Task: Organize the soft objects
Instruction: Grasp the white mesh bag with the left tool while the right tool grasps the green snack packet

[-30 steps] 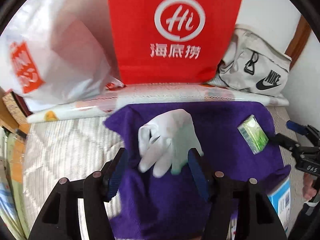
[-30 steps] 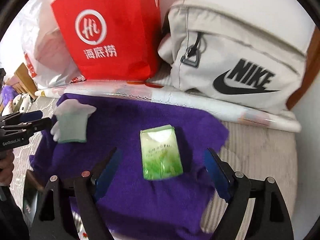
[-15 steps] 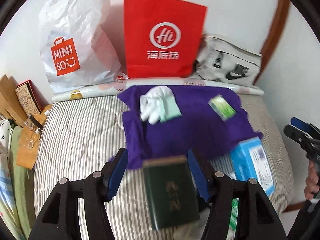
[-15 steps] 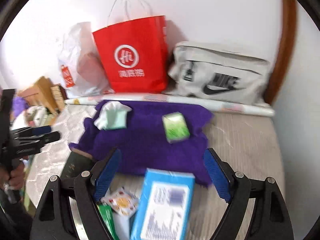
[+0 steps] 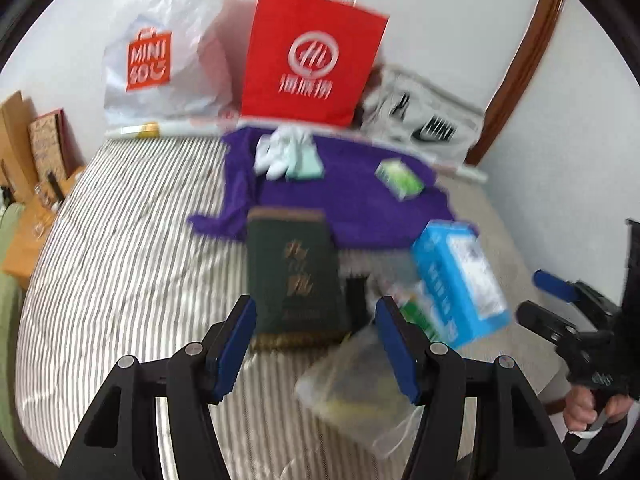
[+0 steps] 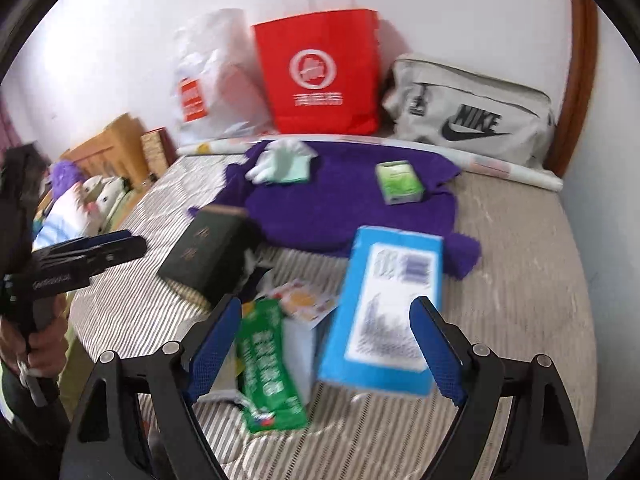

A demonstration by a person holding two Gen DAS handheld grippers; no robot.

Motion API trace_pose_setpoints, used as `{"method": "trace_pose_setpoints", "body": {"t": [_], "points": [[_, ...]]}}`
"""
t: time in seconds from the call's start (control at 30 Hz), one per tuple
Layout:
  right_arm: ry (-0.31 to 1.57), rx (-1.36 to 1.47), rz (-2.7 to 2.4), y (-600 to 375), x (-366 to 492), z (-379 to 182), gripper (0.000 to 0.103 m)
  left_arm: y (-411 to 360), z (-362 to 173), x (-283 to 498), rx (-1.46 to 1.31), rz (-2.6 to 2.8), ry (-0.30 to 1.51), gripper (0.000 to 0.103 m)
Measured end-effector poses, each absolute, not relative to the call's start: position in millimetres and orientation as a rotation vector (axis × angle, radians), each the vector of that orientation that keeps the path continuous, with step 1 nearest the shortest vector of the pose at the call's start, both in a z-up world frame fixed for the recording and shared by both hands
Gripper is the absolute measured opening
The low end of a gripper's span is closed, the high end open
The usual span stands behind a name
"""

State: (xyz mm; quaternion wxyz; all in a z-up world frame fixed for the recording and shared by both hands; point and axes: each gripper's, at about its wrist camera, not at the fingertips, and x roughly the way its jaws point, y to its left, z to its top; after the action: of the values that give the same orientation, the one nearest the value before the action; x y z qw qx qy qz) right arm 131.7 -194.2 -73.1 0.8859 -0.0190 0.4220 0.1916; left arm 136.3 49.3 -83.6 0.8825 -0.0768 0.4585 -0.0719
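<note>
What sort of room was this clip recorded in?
Most likely a bedroom at home. The things lie on a striped mattress pushed against a white wall, soft toys sit beside it, and shopping bags, such as the red paper bag, stand along the wall with a grey sports bag.

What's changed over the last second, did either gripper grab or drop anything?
Both grippers pulled back from the purple cloth, bringing the green book and blue box into view. Left gripper and right gripper were open and empty throughout. The glove and tissue pack stayed put.
</note>
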Motion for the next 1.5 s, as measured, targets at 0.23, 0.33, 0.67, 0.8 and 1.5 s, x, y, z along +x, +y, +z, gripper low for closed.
{"method": "trace_pose_setpoints", "body": {"t": [0.23,0.33,0.67,0.8,1.5], "points": [[0.839,-0.136,0.472,-160.9,100.2,-98.0,0.074,58.5,-109.0,114.4,-0.160,-0.125,0.975,0.060],[0.869,-0.181,0.480,-150.7,100.4,-112.1,0.068,64.6,-119.1,105.6,-0.181,-0.130,0.985,0.060],[0.927,-0.277,0.435,-134.7,112.4,-143.2,0.067,75.0,-138.2,95.9,-0.204,-0.164,1.015,0.060],[0.957,-0.324,0.369,-129.1,119.5,-157.9,0.064,77.8,-137.6,97.7,-0.212,-0.172,1.020,0.060],[0.905,-0.108,0.466,-185.4,87.6,-121.5,0.033,44.3,-164.4,116.6,-0.271,-0.277,1.121,0.071]]}}
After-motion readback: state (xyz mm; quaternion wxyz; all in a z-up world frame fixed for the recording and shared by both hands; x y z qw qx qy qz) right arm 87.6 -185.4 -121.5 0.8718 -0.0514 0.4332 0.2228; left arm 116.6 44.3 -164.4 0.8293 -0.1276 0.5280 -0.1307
